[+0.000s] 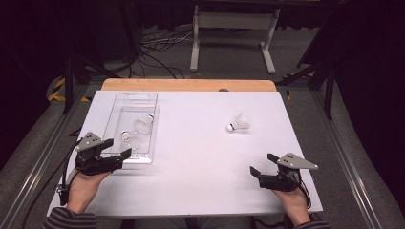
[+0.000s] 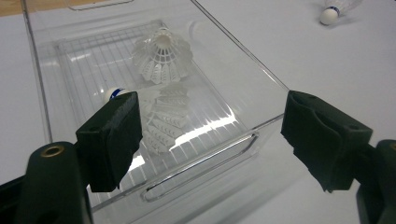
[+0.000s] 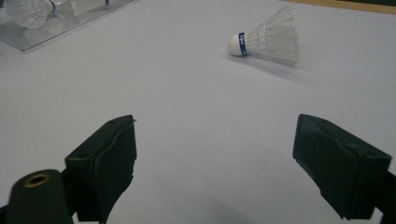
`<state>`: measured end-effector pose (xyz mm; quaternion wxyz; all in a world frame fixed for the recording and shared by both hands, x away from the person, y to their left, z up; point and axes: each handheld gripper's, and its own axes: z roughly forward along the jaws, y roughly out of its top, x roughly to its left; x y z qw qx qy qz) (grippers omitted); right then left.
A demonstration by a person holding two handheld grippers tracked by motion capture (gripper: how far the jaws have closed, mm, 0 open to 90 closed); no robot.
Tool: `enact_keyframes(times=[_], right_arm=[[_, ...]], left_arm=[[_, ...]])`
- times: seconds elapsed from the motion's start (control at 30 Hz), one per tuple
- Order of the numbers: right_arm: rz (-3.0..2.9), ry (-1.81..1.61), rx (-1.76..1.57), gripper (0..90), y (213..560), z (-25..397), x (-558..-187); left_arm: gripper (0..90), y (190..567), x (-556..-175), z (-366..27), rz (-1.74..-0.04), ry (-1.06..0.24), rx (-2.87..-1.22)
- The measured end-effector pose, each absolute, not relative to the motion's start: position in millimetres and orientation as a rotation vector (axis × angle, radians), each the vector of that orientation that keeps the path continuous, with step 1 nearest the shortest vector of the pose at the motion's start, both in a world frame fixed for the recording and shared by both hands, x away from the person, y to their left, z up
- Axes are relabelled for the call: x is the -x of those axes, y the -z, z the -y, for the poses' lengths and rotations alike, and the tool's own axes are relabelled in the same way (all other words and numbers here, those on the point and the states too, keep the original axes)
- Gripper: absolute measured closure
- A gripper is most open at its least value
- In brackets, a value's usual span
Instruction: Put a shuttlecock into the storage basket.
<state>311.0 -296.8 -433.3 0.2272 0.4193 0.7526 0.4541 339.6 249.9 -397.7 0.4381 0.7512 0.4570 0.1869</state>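
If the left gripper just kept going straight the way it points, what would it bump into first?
Most likely the near wall of the clear plastic tray, which lies right ahead between the open left gripper's fingers; the shuttlecocks sit beyond it.

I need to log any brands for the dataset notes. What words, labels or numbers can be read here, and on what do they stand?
No text can be read.
Loose shuttlecock: its blue band carries marks too blurred to read.
Clear tray and both shuttlecocks inside it: no legible text.
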Motion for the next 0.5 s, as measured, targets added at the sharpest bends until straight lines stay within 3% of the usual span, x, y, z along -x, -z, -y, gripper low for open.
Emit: enact_keyframes(times=[0.5], right_arm=[[-2.077, -1.25, -1.152, 14.3, 433.5, 296.7, -311.2]], left_arm=[[19.9, 406.0, -321.9, -258.3, -1.124, -0.491, -1.799]])
